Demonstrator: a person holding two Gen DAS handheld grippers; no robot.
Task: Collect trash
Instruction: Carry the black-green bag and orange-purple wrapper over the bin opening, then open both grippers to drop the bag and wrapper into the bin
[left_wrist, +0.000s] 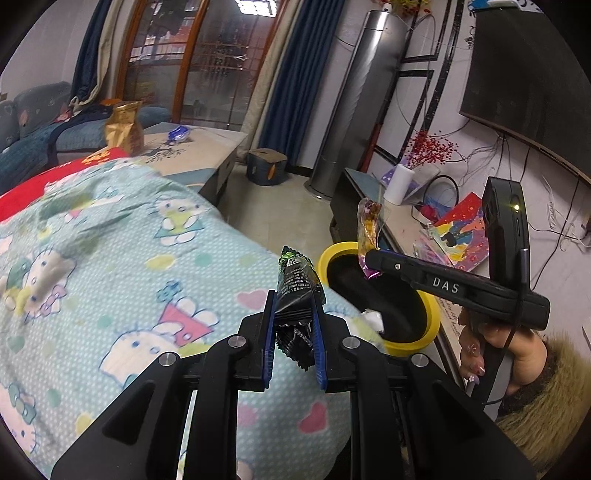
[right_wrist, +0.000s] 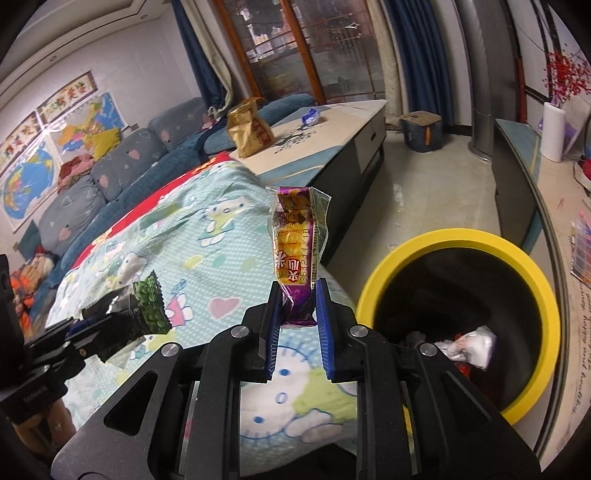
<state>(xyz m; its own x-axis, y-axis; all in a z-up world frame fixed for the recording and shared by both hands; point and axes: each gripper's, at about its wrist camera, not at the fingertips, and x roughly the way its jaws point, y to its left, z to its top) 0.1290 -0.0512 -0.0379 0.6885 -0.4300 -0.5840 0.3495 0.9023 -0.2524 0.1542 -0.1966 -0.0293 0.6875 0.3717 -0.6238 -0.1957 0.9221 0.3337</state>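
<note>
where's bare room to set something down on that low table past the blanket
The low table is bare along its far right end, past the blue wrapper, and along the near edge above the drawer front. The gold bag crowds the left end beside the Hello Kitty blanket. The TV shelf is cluttered.

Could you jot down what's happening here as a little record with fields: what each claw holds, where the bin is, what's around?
left gripper: shut on black-and-green wrapper
right gripper: shut on purple-and-gold wrapper
bin: yellow-rimmed bin, beside the blanket, crumpled white trash inside
surface below: cartoon-cat blanket
still out: gold bag and blue wrapper on the low table
</note>
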